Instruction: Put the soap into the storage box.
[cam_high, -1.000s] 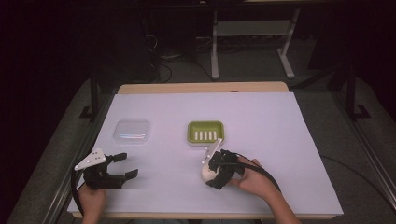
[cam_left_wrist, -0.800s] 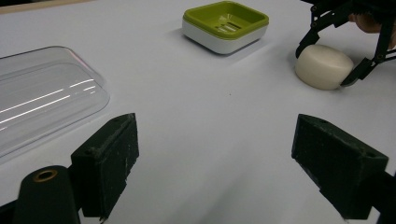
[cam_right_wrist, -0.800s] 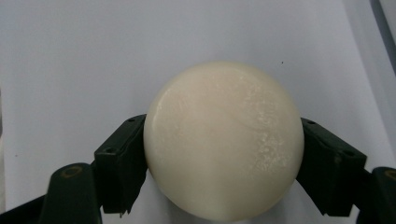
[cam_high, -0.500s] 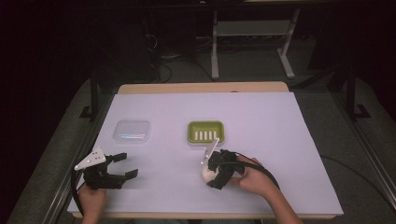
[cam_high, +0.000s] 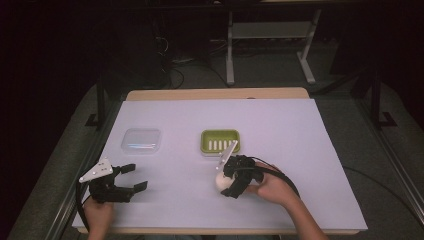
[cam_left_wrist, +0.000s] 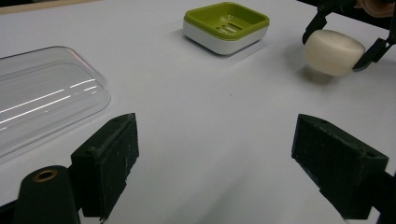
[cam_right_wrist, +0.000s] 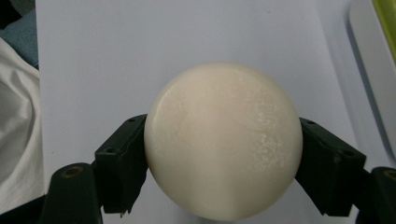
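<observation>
no writing, label, brand, number or sign can be read on anything in these views.

Cream-white soap bar (cam_right_wrist: 222, 140) sits between the right gripper's (cam_high: 226, 181) black fingers (cam_right_wrist: 122, 161). Beyond those fingers, a lime-green soap dish (cam_high: 220, 140) with white slots and base; clear lid (cam_high: 141, 140) glints; worktop (cam_high: 280, 130) pale lilac-white.
</observation>
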